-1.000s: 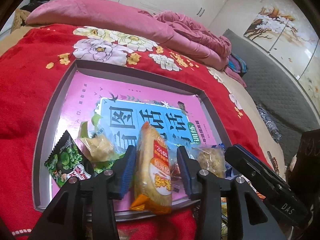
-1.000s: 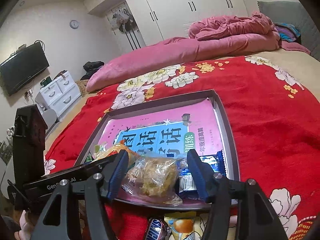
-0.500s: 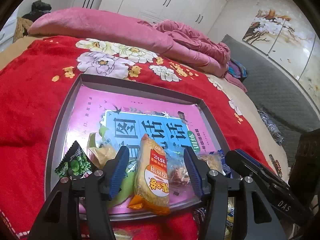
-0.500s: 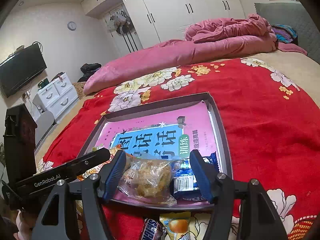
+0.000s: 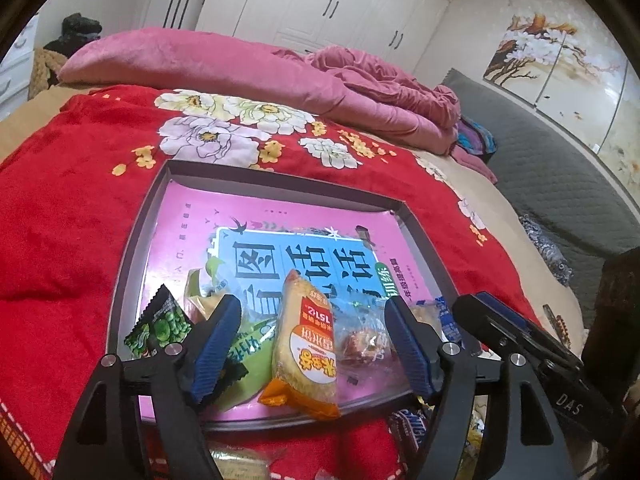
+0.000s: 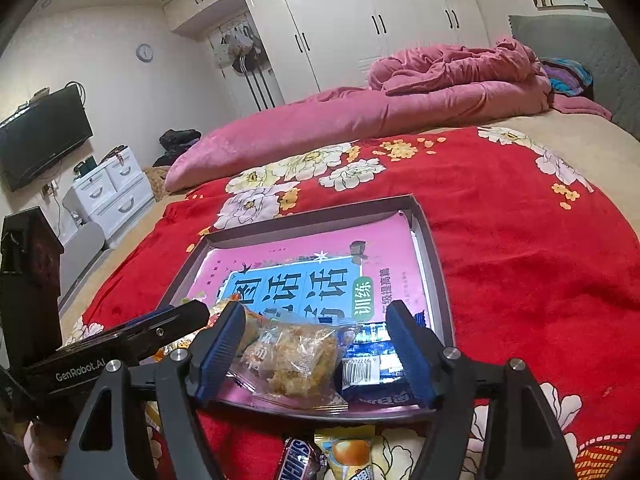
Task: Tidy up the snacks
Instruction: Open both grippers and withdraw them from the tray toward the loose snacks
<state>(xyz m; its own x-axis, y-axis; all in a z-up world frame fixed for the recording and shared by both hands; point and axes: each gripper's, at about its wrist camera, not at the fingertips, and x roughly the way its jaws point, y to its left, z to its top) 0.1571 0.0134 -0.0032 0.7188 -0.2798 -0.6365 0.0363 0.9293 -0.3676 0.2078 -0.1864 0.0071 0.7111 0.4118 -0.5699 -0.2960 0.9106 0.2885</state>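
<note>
A dark tray lined with a pink and blue book cover lies on the red flowered blanket. Along its near edge sit a green pea packet, an orange cracker packet and a clear-wrapped pastry. My left gripper is opening; the orange packet lies between its blue pads and neither pad touches it. My right gripper is opening too, over the same tray. A clear packet of flaky pastry and a blue packet lie between its pads, not pressed.
A Snickers bar and a yellow candy packet lie on the blanket in front of the tray. A pink quilt is heaped at the far side of the bed. Each gripper appears in the other's view, close beside it.
Both pairs of jaws have spread wider. The left pads have drawn away from the orange packet, which now rests on the tray's near edge. The right pads stand clear of the pastry packet.
</note>
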